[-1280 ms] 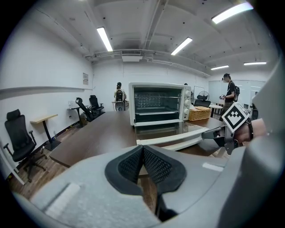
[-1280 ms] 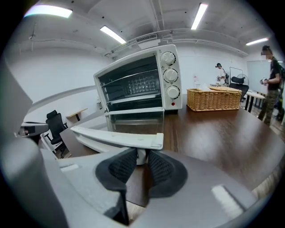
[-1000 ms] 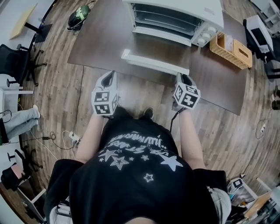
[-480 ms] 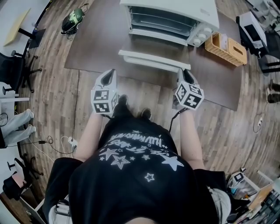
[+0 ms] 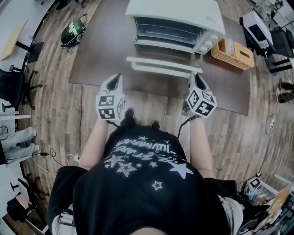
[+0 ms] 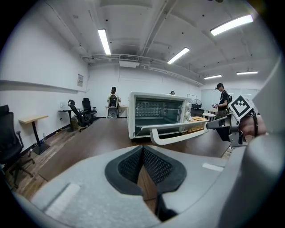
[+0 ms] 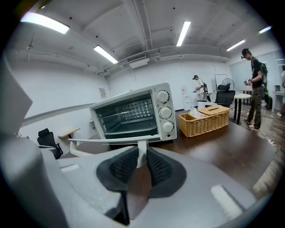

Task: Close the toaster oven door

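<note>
A white toaster oven (image 5: 177, 13) stands on the brown table (image 5: 101, 50) with its door (image 5: 163, 63) hanging open towards me. The long white door handle (image 5: 161, 69) runs along the door's front edge. My right gripper (image 5: 194, 76) is at the handle's right end. In the right gripper view its jaws are closing on the handle's white post (image 7: 141, 149), which sits between the pads and touches both. My left gripper (image 5: 115, 77) hovers at the table's front edge, left of the handle, shut on nothing. The left gripper view shows the oven (image 6: 158, 113), the handle (image 6: 178, 136) and the right gripper (image 6: 218, 124).
A wicker basket (image 5: 231, 53) sits on the table right of the oven, also in the right gripper view (image 7: 205, 120). Office chairs (image 6: 82, 113) and people stand far back in the room. A green object (image 5: 72, 31) lies on the floor at the left.
The head view has shifted and the open door looks shorter from front to back. Both grippers hold about the same places relative to the door, the right one still at the handle's right end.
</note>
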A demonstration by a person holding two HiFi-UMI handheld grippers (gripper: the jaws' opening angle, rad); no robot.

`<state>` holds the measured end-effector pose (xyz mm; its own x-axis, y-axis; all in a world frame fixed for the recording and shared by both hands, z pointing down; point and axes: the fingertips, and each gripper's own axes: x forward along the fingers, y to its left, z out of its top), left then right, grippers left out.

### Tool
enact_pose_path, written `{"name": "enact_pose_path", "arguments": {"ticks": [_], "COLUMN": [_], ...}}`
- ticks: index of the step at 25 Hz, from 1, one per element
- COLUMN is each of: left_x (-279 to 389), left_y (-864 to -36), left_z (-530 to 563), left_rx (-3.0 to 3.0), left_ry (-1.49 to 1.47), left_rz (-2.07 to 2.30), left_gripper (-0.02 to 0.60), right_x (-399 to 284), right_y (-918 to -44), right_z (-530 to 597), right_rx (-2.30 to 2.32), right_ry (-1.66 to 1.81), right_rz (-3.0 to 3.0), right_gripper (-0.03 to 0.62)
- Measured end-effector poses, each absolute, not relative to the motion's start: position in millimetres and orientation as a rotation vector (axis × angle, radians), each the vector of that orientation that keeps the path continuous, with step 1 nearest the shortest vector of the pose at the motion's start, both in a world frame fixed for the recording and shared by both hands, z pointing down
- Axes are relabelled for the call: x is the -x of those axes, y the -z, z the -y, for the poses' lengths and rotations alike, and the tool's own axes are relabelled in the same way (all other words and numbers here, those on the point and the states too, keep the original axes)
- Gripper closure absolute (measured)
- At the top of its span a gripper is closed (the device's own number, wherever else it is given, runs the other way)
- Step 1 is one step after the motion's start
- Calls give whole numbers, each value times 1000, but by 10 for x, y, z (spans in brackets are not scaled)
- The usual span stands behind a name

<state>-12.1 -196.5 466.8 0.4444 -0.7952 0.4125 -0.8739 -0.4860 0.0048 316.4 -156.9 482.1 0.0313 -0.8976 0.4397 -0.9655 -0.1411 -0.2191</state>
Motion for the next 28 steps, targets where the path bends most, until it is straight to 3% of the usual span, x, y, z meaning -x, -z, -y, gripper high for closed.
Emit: {"name": "enact_pose_path", "arguments": {"ticks": [28], "left_x": [-138], "left_y": [-4514], "left_z": [2699], "left_rx": [-2632], "left_ry": [-501], "left_rz": [1253], "left_gripper": [571], "right_x": [-3295], "right_y": [-4286], "right_z": [1950], "right_rx": [-2268], "right_ry": [-657], "right_rz": [1928], "right_gripper": [522]}}
